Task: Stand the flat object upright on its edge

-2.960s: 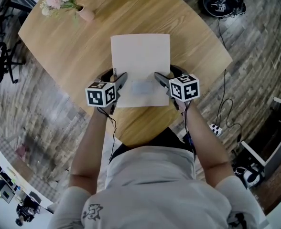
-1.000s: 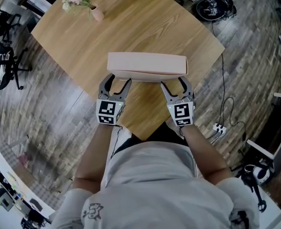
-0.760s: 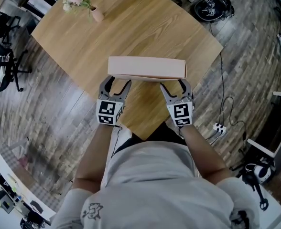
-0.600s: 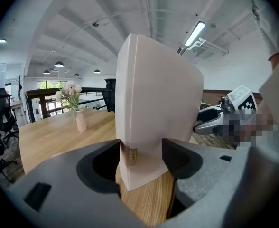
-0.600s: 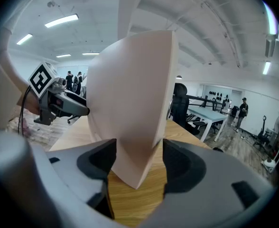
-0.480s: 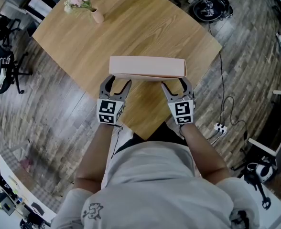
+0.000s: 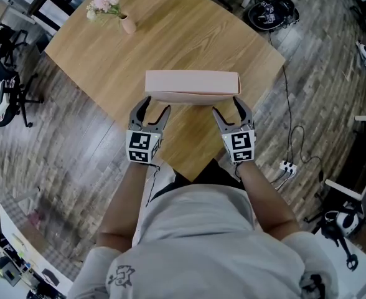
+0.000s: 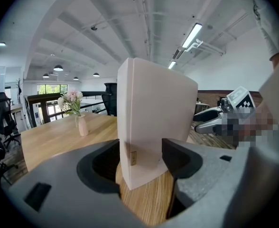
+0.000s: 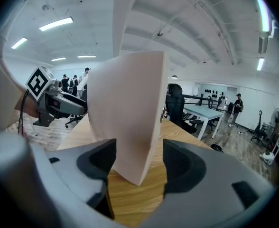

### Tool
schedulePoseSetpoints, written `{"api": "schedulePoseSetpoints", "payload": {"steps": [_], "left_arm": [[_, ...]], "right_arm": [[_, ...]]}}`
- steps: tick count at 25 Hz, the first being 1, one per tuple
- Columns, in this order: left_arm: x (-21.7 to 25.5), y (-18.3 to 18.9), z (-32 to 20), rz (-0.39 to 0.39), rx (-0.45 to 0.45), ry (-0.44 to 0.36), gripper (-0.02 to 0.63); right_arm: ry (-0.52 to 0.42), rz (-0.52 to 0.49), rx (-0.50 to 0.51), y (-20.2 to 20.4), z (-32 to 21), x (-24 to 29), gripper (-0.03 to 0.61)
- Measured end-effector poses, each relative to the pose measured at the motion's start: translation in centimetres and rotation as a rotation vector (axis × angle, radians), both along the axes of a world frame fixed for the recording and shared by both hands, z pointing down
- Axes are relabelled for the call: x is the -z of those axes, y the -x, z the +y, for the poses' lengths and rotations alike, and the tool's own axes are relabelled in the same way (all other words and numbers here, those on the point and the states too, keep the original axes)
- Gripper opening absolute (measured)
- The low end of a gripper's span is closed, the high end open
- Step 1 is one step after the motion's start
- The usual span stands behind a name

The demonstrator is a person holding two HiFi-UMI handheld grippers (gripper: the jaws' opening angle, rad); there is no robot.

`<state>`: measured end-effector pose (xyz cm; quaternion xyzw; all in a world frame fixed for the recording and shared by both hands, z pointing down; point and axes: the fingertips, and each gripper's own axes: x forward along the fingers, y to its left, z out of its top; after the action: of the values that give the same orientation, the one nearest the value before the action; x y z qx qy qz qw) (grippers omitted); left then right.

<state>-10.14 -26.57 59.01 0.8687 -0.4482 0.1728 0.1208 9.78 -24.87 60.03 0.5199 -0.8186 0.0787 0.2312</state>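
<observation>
Box [image 7: 192,83] stands upright inside left claw [image 7: 157,106] and right claw [image 7: 226,107].

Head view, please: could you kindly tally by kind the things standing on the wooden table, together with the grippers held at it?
Pale pink flat box, standing on its edge: 1
Vase of pink flowers: 1
Grippers: 2 (left gripper, right gripper)
Total: 4
</observation>
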Motion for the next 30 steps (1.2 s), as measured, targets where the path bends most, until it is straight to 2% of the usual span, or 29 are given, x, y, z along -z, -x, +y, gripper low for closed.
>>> {"api": "schedulePoseSetpoints", "payload": {"steps": [6, 10, 15, 18, 20, 22, 24, 30], "left_arm": [[2.3, 0.9, 1.8, 0.02, 0.011, -0.026, 0.268], [4.3, 1.5, 3.4, 0.036, -0.001, -0.049, 0.267], [6.9, 2.5, 6.2, 0.049, -0.01, -0.075, 0.196], [7.9, 3.0, 8.3, 0.057, -0.027, -0.071, 0.122], [8.5, 3.4, 9.7, 0.068, -0.04, -0.07, 0.071], [9.3, 3.7, 10.9, 0.081, -0.049, -0.077, 0.032], [10.2, 3.9, 12.2, 0.096, -0.072, -0.084, 0.008], [13.5, 3.0, 16.1, 0.142, -0.168, -0.105, 0.006]], "right_arm": [[-0.027, -0.018, -0.011, 0.5, 2.0, 2.5, 0.305], [-0.061, -0.033, -0.007, 1.3, 3.8, 4.6, 0.266], [-0.089, -0.071, 0.048, 3.2, 6.7, 7.5, 0.165], [-0.112, -0.082, 0.069, 4.2, 8.7, 9.0, 0.102], [-0.126, -0.087, 0.081, 4.8, 10.1, 9.9, 0.034], [-0.134, -0.091, 0.099, 5.5, 11.3, 10.7, 0.005], [-0.14, -0.096, 0.124, 6.3, 12.6, 11.6, 0.005], [-0.139, -0.119, 0.194, 7.7, 16.3, 14.3, 0.005]]}}
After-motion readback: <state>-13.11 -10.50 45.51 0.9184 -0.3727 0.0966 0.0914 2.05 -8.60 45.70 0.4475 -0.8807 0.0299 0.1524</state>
